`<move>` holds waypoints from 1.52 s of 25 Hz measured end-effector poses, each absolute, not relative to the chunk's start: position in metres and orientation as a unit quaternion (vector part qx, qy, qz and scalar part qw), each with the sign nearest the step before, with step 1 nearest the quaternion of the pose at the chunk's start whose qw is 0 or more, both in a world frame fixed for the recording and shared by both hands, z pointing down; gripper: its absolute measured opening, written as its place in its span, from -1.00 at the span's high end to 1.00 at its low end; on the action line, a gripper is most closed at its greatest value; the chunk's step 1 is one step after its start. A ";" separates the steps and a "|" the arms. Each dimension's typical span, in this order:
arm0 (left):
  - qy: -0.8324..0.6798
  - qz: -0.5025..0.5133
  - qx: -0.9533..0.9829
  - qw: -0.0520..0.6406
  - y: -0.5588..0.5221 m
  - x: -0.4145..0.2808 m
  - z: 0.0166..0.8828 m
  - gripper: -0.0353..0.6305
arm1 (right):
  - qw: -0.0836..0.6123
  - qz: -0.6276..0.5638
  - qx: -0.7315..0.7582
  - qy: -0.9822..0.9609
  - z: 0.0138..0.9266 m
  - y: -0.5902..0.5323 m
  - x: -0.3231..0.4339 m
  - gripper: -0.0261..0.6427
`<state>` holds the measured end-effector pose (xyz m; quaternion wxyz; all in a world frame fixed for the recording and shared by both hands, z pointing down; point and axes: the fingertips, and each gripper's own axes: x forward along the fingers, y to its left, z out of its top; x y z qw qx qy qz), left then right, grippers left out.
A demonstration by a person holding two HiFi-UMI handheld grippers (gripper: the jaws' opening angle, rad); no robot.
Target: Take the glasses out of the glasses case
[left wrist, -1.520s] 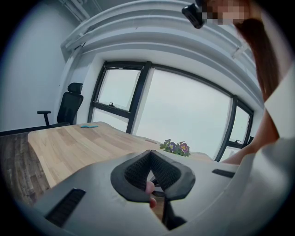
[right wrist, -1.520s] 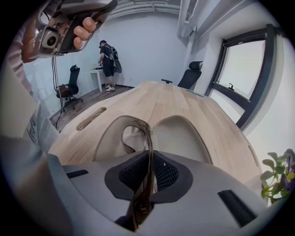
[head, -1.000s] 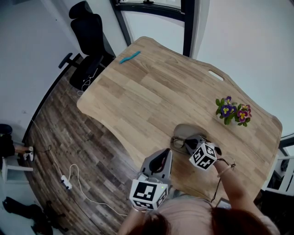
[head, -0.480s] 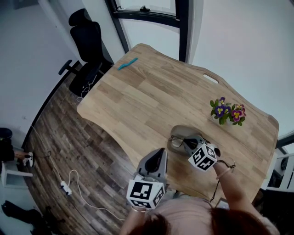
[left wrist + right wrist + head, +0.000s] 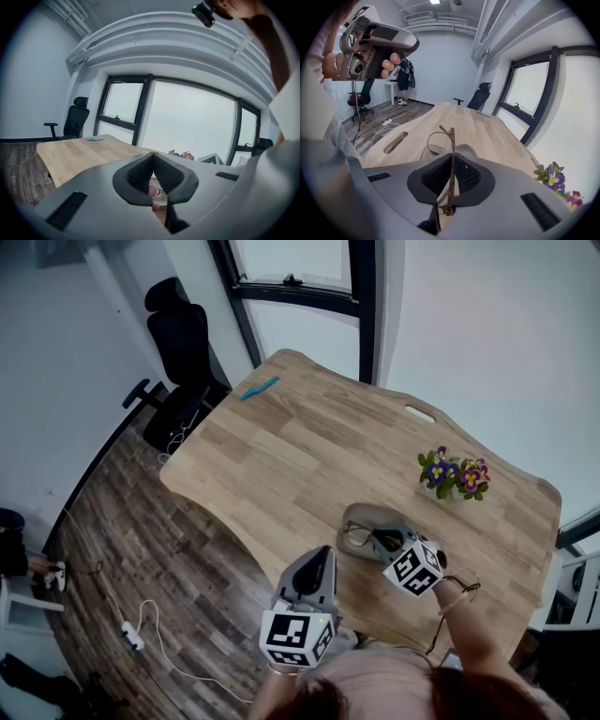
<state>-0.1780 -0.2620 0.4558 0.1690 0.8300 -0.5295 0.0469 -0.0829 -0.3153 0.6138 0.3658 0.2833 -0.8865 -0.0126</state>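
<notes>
A beige glasses case [image 5: 361,517] lies open near the table's front edge. Thin metal-framed glasses [image 5: 360,536] sit just over it, and my right gripper [image 5: 382,539] is shut on them. In the right gripper view the glasses frame [image 5: 450,140] runs upright between the pads, with the case [image 5: 465,150] just beyond the fingertips. My left gripper [image 5: 317,570] hovers off the table's front edge to the left of the case, raised and shut on nothing. In the left gripper view its pads [image 5: 140,173] meet at the tip.
A small pot of purple and pink flowers [image 5: 452,473] stands behind the case to the right. A blue object [image 5: 259,387] lies at the table's far left corner. A black office chair [image 5: 178,334] stands beyond it. A cable and power strip [image 5: 128,637] lie on the floor.
The head view has shifted a little, so everything sits slightly higher and further left. The right gripper stays shut on the glasses at the case. The left gripper has hardly moved.
</notes>
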 end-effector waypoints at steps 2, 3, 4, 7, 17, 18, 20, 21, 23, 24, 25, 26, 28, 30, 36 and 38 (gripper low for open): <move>-0.532 0.042 0.829 0.168 -0.259 -0.178 0.452 0.89 | 0.359 -0.012 0.290 -0.887 0.608 -0.312 -0.081 0.89; -0.533 0.041 0.829 0.166 -0.257 -0.178 0.450 0.89 | 0.356 -0.012 0.293 -0.887 0.605 -0.311 -0.081 0.89; -0.533 0.039 0.829 0.164 -0.255 -0.178 0.448 0.89 | 0.353 -0.013 0.295 -0.888 0.602 -0.309 -0.080 0.89; -0.537 0.034 0.828 0.158 -0.251 -0.178 0.442 0.89 | 0.342 -0.014 0.305 -0.889 0.592 -0.304 -0.078 0.89; -0.547 0.022 0.823 0.149 -0.239 -0.172 0.427 0.89 | 0.292 -0.004 0.344 -0.892 0.556 -0.289 -0.062 0.89; -0.548 0.021 0.823 0.148 -0.238 -0.170 0.426 0.89 | 0.286 -0.003 0.348 -0.893 0.552 -0.288 -0.061 0.89; -0.549 0.019 0.822 0.147 -0.236 -0.168 0.424 0.89 | 0.273 -0.001 0.356 -0.894 0.544 -0.285 -0.058 0.89; -0.550 0.019 0.822 0.147 -0.235 -0.167 0.423 0.89 | 0.267 0.000 0.361 -0.894 0.540 -0.284 -0.056 0.89; -0.552 0.016 0.820 0.148 -0.232 -0.164 0.421 0.89 | 0.254 0.001 0.369 -0.894 0.533 -0.281 -0.052 0.89; -0.554 0.014 0.819 0.148 -0.231 -0.163 0.420 0.89 | 0.248 0.001 0.372 -0.894 0.529 -0.279 -0.050 0.89; -0.555 0.013 0.819 0.147 -0.230 -0.161 0.419 0.89 | 0.242 0.001 0.376 -0.894 0.524 -0.278 -0.047 0.89; -0.556 0.012 0.818 0.147 -0.228 -0.160 0.418 0.89 | 0.236 0.001 0.379 -0.895 0.520 -0.275 -0.045 0.89; -0.558 0.012 0.817 0.144 -0.225 -0.157 0.415 0.89 | 0.221 0.002 0.386 -0.896 0.511 -0.271 -0.040 0.89; -0.559 0.012 0.817 0.142 -0.222 -0.154 0.413 0.89 | 0.203 0.004 0.393 -0.897 0.503 -0.267 -0.035 0.89; -0.561 0.011 0.816 0.137 -0.214 -0.145 0.407 0.89 | 0.160 0.002 0.405 -0.900 0.479 -0.254 -0.024 0.89; -0.561 0.010 0.817 0.136 -0.210 -0.142 0.406 0.89 | 0.148 0.001 0.407 -0.901 0.472 -0.248 -0.022 0.89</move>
